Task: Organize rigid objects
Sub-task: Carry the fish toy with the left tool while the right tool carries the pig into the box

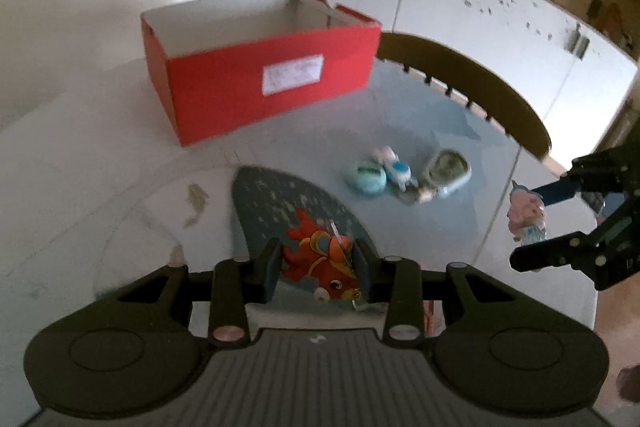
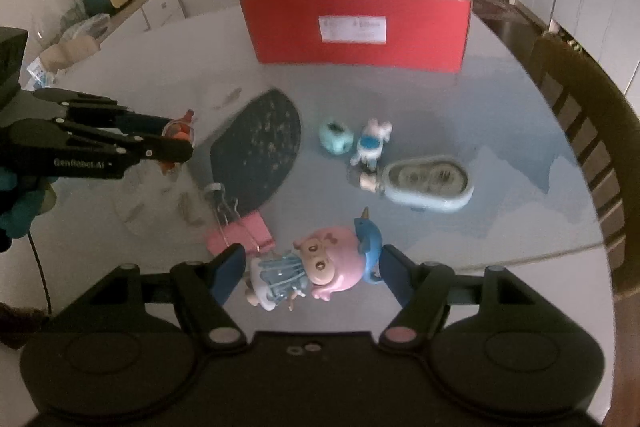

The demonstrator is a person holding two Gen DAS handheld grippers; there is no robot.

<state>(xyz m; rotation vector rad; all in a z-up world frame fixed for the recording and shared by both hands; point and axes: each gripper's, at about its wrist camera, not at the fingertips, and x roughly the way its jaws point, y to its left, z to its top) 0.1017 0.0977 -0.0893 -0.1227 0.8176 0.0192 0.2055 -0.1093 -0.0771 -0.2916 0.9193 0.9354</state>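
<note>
My left gripper (image 1: 318,267) is shut on a red goldfish toy (image 1: 320,259), held above a dark fan-shaped mat (image 1: 276,199). My right gripper (image 2: 312,273) is shut on a pink-haired figurine (image 2: 324,263) lying sideways, with a blue narwhal on its head, held above the table. Each gripper shows in the other view: the left gripper (image 2: 178,137) with the goldfish (image 2: 178,131), and the right gripper (image 1: 526,227) with the figurine (image 1: 526,215). An open red box (image 1: 260,87) (image 2: 360,31) stands at the far side of the table.
On the round table lie a teal round toy (image 2: 336,139), a white-and-blue figure (image 2: 370,143), a blue-grey oval case (image 2: 428,183) and a pink binder clip (image 2: 244,235). A wooden chair (image 2: 580,131) stands at the right edge. White cabinets (image 1: 500,15) line the back.
</note>
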